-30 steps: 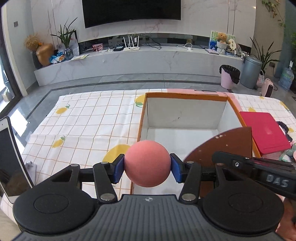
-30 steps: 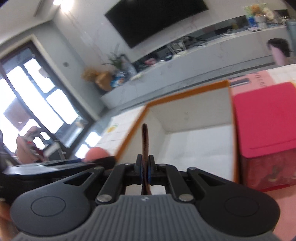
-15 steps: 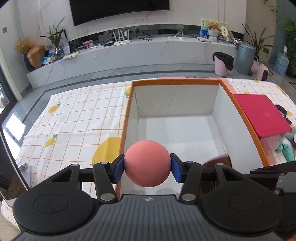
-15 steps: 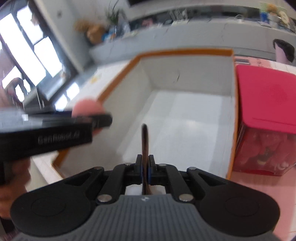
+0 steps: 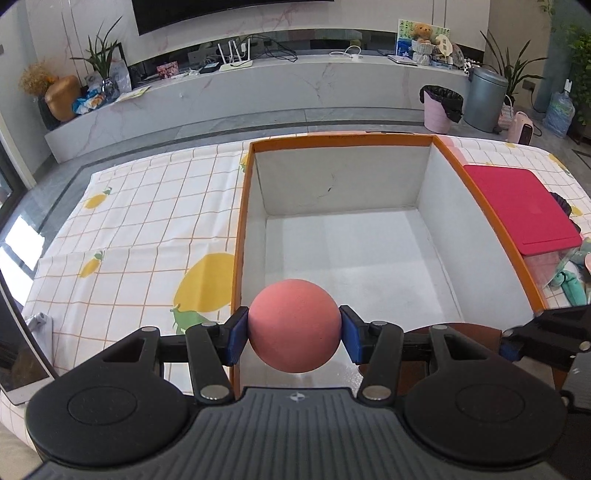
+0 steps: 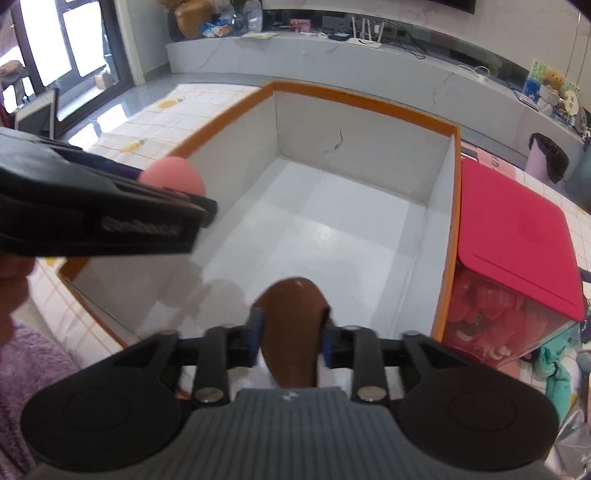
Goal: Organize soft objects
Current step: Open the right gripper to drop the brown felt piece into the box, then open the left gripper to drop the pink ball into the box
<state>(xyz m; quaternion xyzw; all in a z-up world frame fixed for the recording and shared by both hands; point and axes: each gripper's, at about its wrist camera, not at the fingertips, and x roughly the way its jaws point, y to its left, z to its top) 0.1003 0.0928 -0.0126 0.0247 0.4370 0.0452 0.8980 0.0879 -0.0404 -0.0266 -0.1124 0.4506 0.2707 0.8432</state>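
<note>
No lettering reads clearly (the left gripper's (image 6: 173, 192) side print is blurred).

Pale marble-veined wall (image 5: 369, 22), dark wall-mounted screen (image 5: 207, 14); long white marble ledge (image 5: 295, 85) below; grey tiled floor (image 5: 155, 133); bright, possibly full-height window (image 6: 55, 40) at left.

The right gripper (image 6: 290, 341) is opening around a brown flat piece (image 6: 291, 332), hovering over the white box (image 6: 439, 177); red-lidded container (image 6: 517, 236) at three o'clock.
</note>
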